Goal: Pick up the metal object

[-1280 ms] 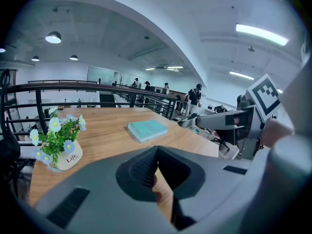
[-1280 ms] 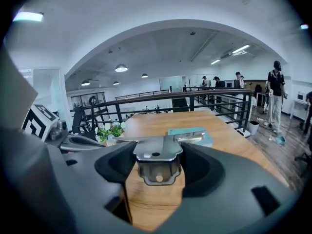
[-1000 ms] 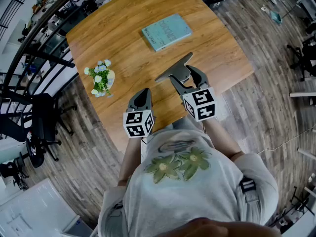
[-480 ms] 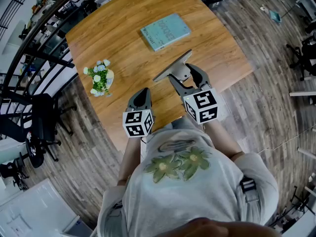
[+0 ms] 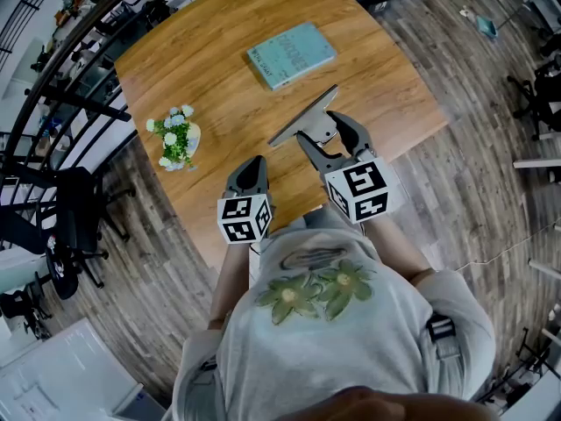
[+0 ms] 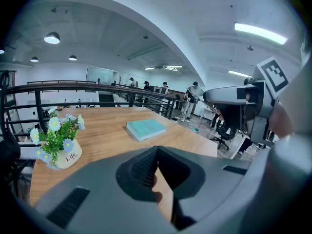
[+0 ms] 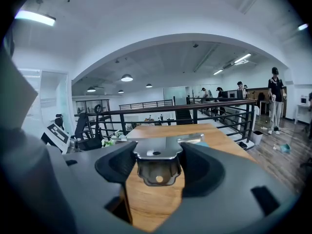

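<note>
The metal object is a grey T-shaped bracket with a long flat bar at its far end. My right gripper is shut on the bracket's short stem and holds it above the wooden table. In the right gripper view the bracket sits clamped between the two jaws, its bar level across the top. My left gripper hovers over the table's near edge, shut with nothing in it; its jaws meet at the tip.
A teal book lies on the far part of the table. A small pot of flowers stands at the table's left edge. Black railings run past the far left. Office chairs stand on the floor around.
The right gripper has lifted the bracket slightly, up and away from me. The left gripper has stayed put.
</note>
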{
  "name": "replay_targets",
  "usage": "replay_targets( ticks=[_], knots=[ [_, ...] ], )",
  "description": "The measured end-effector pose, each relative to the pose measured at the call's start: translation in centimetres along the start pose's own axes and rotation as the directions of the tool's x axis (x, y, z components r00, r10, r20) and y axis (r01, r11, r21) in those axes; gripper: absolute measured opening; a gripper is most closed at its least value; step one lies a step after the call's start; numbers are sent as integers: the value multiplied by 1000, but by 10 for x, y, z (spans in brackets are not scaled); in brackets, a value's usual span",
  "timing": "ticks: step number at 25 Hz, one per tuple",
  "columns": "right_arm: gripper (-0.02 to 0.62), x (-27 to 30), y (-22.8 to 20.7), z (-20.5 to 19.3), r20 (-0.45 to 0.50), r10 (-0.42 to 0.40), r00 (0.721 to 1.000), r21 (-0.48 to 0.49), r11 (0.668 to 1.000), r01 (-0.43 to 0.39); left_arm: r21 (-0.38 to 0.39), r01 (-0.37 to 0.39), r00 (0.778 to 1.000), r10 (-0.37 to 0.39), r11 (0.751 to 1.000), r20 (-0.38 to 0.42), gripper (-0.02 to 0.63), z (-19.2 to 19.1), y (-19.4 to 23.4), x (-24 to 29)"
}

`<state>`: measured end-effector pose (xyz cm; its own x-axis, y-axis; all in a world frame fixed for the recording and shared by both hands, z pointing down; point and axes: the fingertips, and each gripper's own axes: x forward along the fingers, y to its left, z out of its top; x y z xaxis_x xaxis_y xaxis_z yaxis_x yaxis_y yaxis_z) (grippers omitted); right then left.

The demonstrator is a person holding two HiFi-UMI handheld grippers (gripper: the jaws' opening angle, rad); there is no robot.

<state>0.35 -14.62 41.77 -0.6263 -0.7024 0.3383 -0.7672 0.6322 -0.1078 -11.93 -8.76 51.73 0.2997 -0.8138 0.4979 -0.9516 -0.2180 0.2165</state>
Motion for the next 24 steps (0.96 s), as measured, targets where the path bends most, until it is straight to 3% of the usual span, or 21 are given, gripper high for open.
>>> replay_targets(
  ticks=[24],
  knots=[
    [287, 0, 4, -4, -5, 0, 1000, -3, 1000, 0, -8, -9, 1000, 9, 1000, 7, 14, -1, 7, -3]
  ],
)
